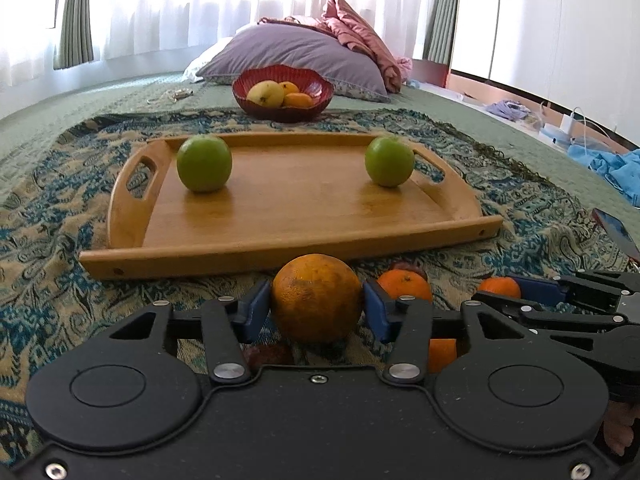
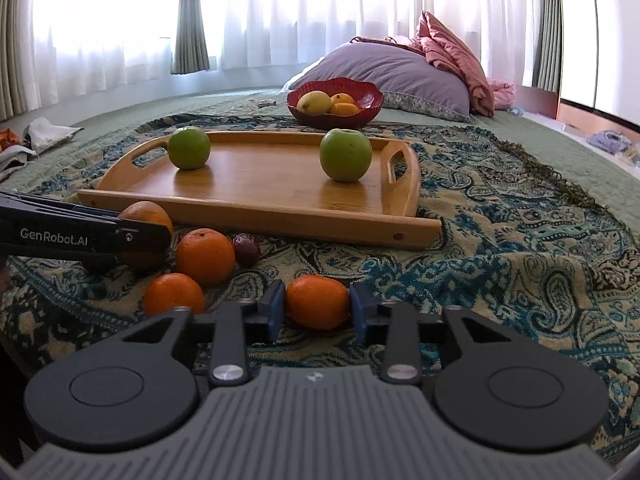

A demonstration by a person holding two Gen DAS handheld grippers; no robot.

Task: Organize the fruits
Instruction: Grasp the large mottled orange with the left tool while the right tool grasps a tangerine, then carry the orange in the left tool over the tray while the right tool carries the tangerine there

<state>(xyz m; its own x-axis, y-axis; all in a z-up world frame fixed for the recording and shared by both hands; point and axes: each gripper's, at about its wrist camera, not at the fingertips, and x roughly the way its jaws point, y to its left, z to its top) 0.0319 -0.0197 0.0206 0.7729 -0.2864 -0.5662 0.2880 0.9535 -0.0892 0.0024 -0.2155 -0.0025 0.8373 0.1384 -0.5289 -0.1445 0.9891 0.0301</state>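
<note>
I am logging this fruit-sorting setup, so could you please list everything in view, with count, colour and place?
wooden tray: one, light brown, on the patterned throw.
green apples: two, on the tray, one near each handle.
red bowl: one, behind the tray, holding yellow and orange fruit.
large orange: one, dull orange, in front of the tray.
small orange: one, bright, on the throw.
loose oranges: two, between the gripped fruits.
dark fruit: one, brownish, beside the loose oranges.
patterned throw: one, teal and beige, on the green bedspread.
pillow: one, lilac, behind the bowl.
left tool: closed on the large orange.
right tool: closed on the small orange.
</note>
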